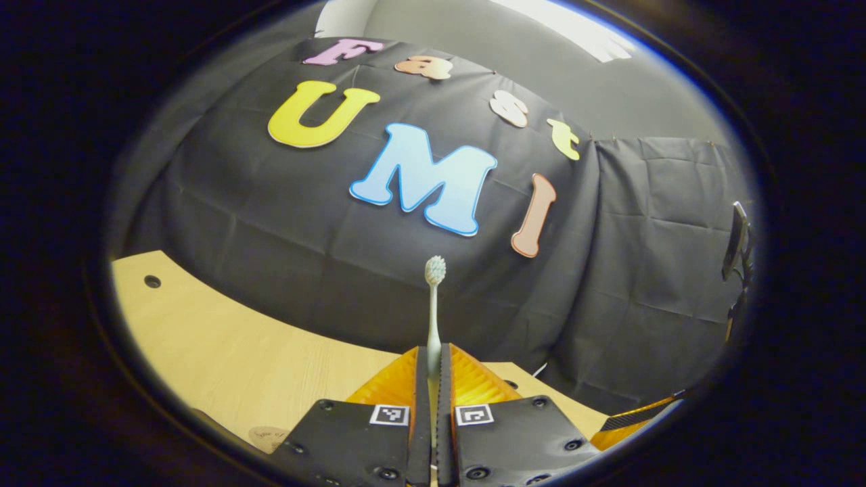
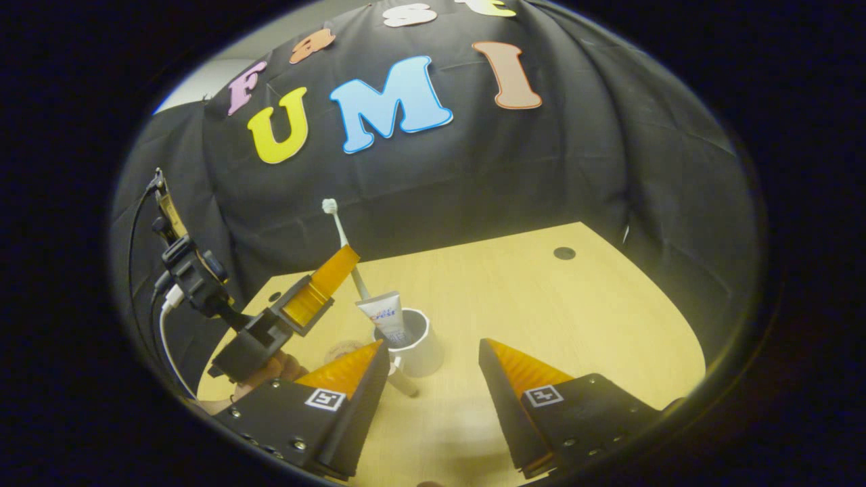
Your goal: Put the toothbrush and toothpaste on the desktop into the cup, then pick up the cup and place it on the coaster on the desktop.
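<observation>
In the left gripper view the left claw has its two fingers pressed together on the handle of the toothbrush, pinching it. The brush stands upright straight ahead of the fingertips, bristle head at the top against the black cloth wall. Below and to the left of this claw lies the light wooden desktop, and the edge of a round coaster shows just beside the left finger's base.

In the right gripper view the right claw is spread wide with nothing between its fingers. Just ahead of its left fingertip stands the white cup on the desktop, with the toothpaste tube upright inside it. Ahead and to the left, beyond the cup, the left claw is seen gripping the toothbrush, tilted, with its lower handle end over the cup and the bristle head pointing up and away. A hand holding that claw shows low at the left. The coaster sits just left of the cup, partly hidden behind the right claw's left finger
</observation>
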Action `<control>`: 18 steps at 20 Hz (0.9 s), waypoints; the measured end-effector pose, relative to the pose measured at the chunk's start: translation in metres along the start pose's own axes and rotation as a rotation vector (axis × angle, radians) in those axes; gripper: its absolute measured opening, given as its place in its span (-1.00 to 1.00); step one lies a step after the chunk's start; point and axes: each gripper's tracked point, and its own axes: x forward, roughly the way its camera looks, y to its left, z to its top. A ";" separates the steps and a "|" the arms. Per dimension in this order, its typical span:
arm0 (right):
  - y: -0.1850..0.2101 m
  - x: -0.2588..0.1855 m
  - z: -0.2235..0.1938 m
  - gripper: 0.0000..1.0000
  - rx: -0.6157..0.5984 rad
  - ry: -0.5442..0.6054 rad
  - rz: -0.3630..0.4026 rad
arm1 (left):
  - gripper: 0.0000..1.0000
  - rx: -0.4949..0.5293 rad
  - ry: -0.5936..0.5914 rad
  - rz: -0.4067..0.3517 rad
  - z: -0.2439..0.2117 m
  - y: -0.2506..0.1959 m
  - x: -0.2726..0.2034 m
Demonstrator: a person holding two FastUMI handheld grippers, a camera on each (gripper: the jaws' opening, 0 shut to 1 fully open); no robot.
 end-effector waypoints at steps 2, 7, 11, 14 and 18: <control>-0.003 -0.003 -0.004 0.62 0.002 0.015 -0.003 | -0.77 0.016 0.037 0.003 -0.015 0.000 0.004; -0.006 -0.005 -0.010 0.62 0.029 0.032 -0.002 | -0.75 0.062 0.081 0.010 -0.029 0.000 -0.004; -0.004 -0.005 -0.010 0.62 0.028 0.034 0.005 | -0.70 0.109 0.102 0.010 -0.030 -0.005 -0.008; -0.002 -0.009 -0.010 0.62 0.027 0.033 0.016 | -0.66 0.123 0.117 0.014 -0.031 -0.007 -0.013; 0.000 -0.011 -0.009 0.61 0.018 0.033 0.026 | -0.50 0.116 0.137 0.022 -0.030 -0.005 -0.022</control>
